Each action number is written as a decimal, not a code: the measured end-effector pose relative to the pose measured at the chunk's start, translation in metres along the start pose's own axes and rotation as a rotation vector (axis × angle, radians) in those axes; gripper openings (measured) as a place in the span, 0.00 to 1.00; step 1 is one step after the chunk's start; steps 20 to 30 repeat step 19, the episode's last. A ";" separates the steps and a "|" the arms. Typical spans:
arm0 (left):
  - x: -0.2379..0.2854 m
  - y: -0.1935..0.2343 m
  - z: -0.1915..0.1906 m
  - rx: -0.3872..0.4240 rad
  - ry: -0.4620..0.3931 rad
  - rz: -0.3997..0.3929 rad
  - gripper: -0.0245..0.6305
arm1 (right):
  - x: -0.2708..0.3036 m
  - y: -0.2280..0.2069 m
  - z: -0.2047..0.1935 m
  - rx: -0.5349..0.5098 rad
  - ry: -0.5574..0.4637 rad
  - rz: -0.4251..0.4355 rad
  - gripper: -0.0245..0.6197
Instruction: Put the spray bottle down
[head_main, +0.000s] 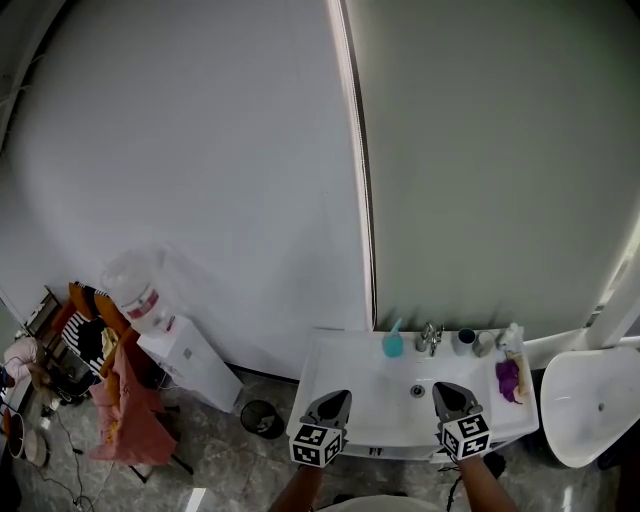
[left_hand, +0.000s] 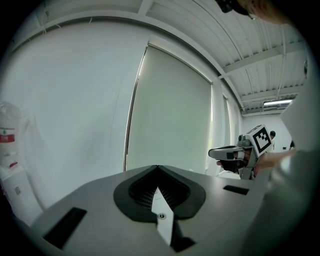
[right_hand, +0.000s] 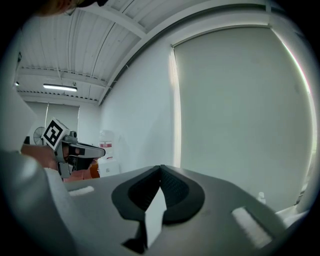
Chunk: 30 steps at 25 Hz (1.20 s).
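Looking down through the head view, I have both tools level in front of a white washbasin (head_main: 345, 388), each aimed at the wall behind it, not down at the bowl. The left gripper (head_main: 336, 398) has its fingers (left_hand: 142, 190) pressed together with nothing between them. Its own view shows only the pale wall and a greenish roller blind (left_hand: 170, 120) past the tips. The right gripper (head_main: 446, 390) is the same, fingers (right_hand: 175, 192) closed on each other and empty, and each tool shows off to the side in the other's view.

The spray bottle (head_main: 393, 344), as I read it, is the small teal one standing upright on the basin's back ledge, just left of the faucet (head_main: 431, 336). It is well apart from both tools, and neither one touches it. A dark cup (head_main: 465, 340) stands just right of the faucet, and a purple cloth (head_main: 508, 378) lies on the basin's right edge, so the ledge seems to be where such things are kept.

Since the bottle stands on its own and my fingers hold nothing, I judge that it is already put down. Keeping both tools closed and short of the ledge makes sense, because that avoids tipping the bottle.
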<state>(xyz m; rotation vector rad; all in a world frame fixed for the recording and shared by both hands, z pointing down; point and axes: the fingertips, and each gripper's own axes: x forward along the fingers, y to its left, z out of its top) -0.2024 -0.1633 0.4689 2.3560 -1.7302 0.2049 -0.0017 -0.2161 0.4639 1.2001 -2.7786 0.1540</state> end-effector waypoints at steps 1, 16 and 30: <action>0.002 0.000 0.000 0.003 0.004 -0.003 0.05 | 0.001 -0.001 0.000 0.001 0.002 0.000 0.05; 0.018 0.020 0.008 0.014 -0.002 -0.011 0.05 | 0.021 -0.006 0.005 0.017 -0.003 -0.005 0.05; 0.019 0.025 0.010 0.017 0.000 -0.010 0.05 | 0.025 -0.003 0.007 0.017 -0.004 -0.004 0.05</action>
